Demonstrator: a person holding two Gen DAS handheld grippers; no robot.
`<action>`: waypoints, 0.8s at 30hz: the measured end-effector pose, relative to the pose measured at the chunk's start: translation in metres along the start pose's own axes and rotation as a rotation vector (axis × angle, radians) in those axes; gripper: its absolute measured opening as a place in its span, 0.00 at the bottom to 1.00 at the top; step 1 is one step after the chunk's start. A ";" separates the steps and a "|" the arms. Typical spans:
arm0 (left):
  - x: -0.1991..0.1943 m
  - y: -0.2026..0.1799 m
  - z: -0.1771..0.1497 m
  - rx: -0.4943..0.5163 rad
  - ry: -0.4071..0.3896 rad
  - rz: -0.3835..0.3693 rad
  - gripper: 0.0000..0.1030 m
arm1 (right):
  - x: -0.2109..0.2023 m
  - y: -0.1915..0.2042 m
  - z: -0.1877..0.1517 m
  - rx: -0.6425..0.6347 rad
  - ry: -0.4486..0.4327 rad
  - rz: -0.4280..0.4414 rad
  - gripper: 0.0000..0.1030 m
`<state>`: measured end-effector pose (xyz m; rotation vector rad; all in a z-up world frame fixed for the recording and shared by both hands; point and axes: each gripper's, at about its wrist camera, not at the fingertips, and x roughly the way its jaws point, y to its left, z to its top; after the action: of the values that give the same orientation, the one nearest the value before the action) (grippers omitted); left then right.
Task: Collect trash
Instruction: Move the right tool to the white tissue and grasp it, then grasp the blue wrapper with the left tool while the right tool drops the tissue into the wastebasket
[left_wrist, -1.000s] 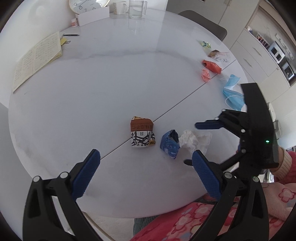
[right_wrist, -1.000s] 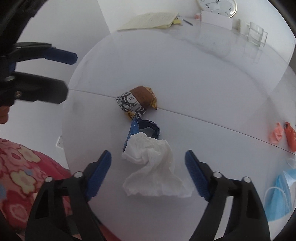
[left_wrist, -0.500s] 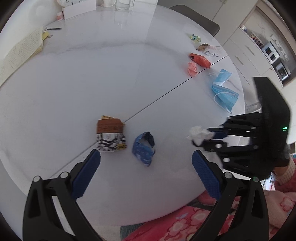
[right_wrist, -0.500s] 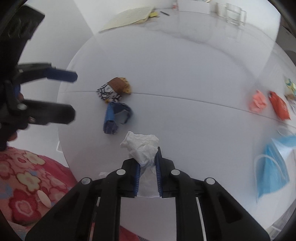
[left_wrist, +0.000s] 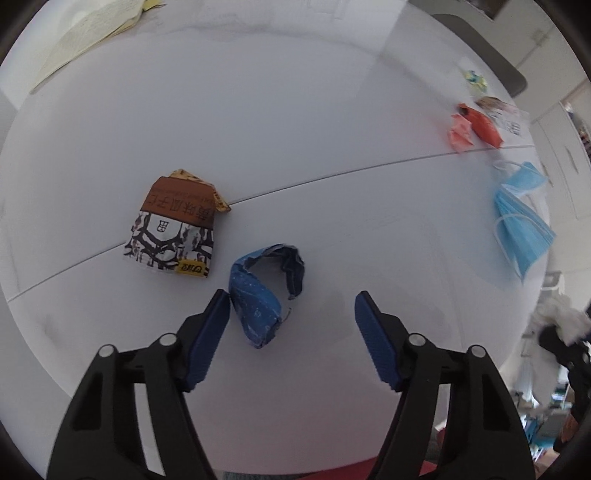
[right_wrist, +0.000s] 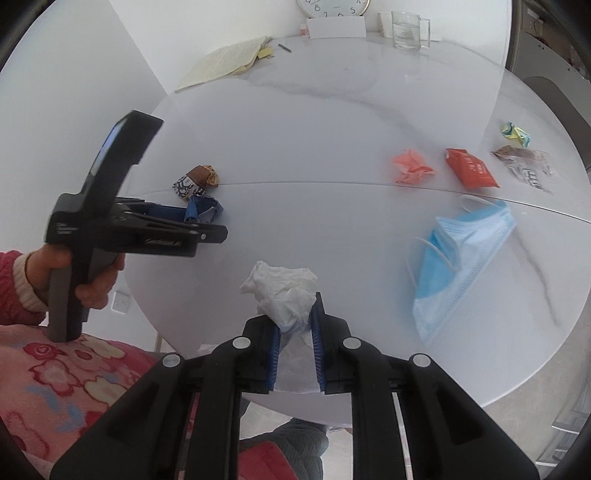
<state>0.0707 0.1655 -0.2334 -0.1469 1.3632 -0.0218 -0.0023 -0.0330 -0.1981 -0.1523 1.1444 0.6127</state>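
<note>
While the left claw (left_wrist: 291, 301) gapes, wrapper print (left_wrist: 173, 229) stays unreadable.

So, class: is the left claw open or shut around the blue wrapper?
Open. The left claw has its blue pads spread wide, the blue wrapper lying between them on the table, close against the left pad.

Bright, even daylight, soft faint shadows; pale sheen on the white table (right_wrist: 332, 122). Heavy fisheye bending, dark vignetted corners; right edge of left view smeared, blurry.
</note>
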 end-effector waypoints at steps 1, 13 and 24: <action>0.001 0.000 0.000 -0.018 -0.008 0.015 0.58 | 0.001 0.000 0.002 -0.002 -0.002 -0.003 0.17; -0.003 -0.002 0.002 -0.036 -0.032 0.054 0.20 | -0.028 -0.028 -0.018 0.046 -0.065 -0.007 0.17; -0.063 -0.119 -0.004 0.343 -0.100 -0.080 0.19 | -0.079 -0.082 -0.069 0.265 -0.153 -0.074 0.17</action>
<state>0.0617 0.0531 -0.1590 0.0850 1.2336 -0.3093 -0.0358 -0.1596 -0.1731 0.0777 1.0557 0.3953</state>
